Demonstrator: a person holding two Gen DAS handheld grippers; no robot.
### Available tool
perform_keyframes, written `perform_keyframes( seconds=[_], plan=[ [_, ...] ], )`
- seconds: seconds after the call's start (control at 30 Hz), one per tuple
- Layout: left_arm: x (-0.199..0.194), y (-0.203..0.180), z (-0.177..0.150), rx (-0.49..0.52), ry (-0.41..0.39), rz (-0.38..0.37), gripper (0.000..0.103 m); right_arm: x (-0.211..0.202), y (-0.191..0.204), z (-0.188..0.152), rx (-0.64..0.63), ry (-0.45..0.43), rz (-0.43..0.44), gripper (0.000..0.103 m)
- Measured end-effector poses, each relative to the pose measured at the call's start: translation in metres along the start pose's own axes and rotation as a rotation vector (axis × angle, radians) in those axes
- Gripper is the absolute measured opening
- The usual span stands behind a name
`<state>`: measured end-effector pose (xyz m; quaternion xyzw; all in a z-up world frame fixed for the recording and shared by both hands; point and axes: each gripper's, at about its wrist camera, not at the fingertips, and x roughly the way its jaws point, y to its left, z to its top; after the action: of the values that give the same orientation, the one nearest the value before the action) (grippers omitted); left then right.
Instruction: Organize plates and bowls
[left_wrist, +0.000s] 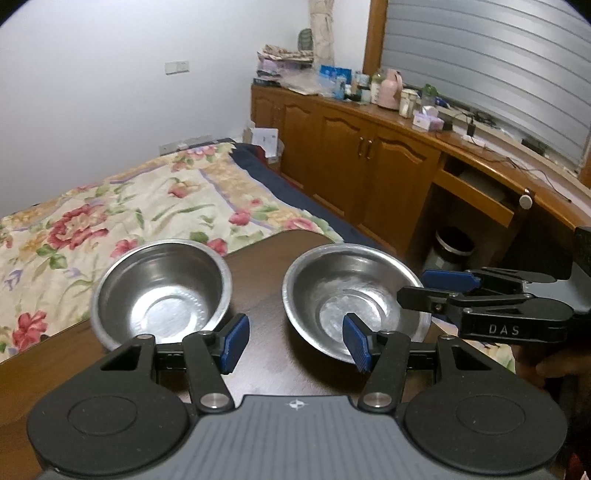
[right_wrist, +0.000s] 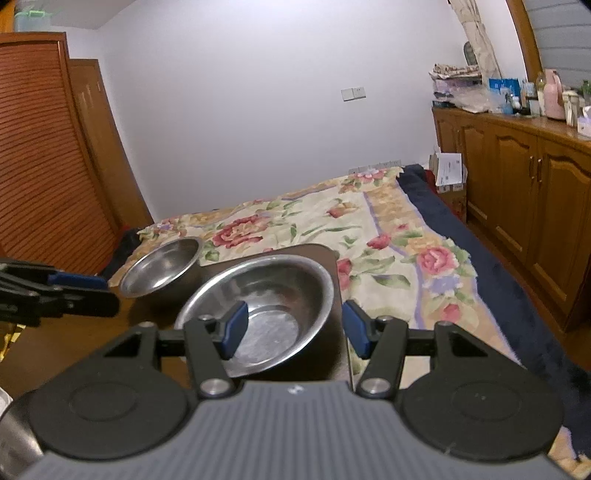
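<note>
Two steel bowls sit side by side on a dark wooden table (left_wrist: 266, 266). The left bowl (left_wrist: 160, 291) is deeper; the right bowl (left_wrist: 351, 295) is wider and shallower. My left gripper (left_wrist: 293, 343) is open and empty, hovering above the table between the two bowls. My right gripper (right_wrist: 295, 328) is open and empty, its left finger over the right bowl (right_wrist: 262, 306) and its right finger outside the rim. In the left wrist view the right gripper's fingers (left_wrist: 424, 295) reach the right bowl's right rim. The left bowl (right_wrist: 162, 271) lies farther back left.
A bed with a floral blanket (left_wrist: 147, 206) lies just beyond the table edge. Wooden cabinets (left_wrist: 369, 155) with clutter on top run along the right wall, with a bin (left_wrist: 448, 251) under a desk. A wooden wardrobe (right_wrist: 44, 166) stands at the left.
</note>
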<state>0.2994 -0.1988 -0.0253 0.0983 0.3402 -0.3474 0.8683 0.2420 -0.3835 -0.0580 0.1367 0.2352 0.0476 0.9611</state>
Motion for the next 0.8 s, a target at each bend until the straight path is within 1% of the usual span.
perform_keyframes(
  seconds=[0.2, 0.3, 0.47, 0.6, 0.73, 0.8],
  plan=[
    [0.023, 0.002, 0.006, 0.02, 0.045, -0.008, 0.058, 0.006, -0.003, 0.002, 0.028, 0.008, 0.02, 0.057],
    [0.031, 0.004, 0.008, 0.017, 0.06, -0.008, 0.056, 0.009, -0.003, 0.004, 0.046, 0.009, 0.032, 0.057],
    [0.04, 0.004, 0.009, 0.019, 0.083, -0.014, 0.055, 0.015, -0.005, 0.003, 0.075, 0.011, 0.037, 0.057],
    [0.046, 0.004, 0.008, 0.014, 0.101, -0.021, 0.047, 0.017, -0.007, 0.003, 0.094, 0.012, 0.047, 0.057],
    [0.051, 0.004, 0.009, 0.013, 0.111, -0.029, 0.043, 0.019, -0.007, 0.003, 0.091, 0.019, 0.047, 0.057],
    [0.053, 0.005, 0.009, 0.008, 0.117, -0.033, 0.039, 0.021, -0.006, 0.002, 0.087, 0.025, 0.044, 0.057]
  ],
)
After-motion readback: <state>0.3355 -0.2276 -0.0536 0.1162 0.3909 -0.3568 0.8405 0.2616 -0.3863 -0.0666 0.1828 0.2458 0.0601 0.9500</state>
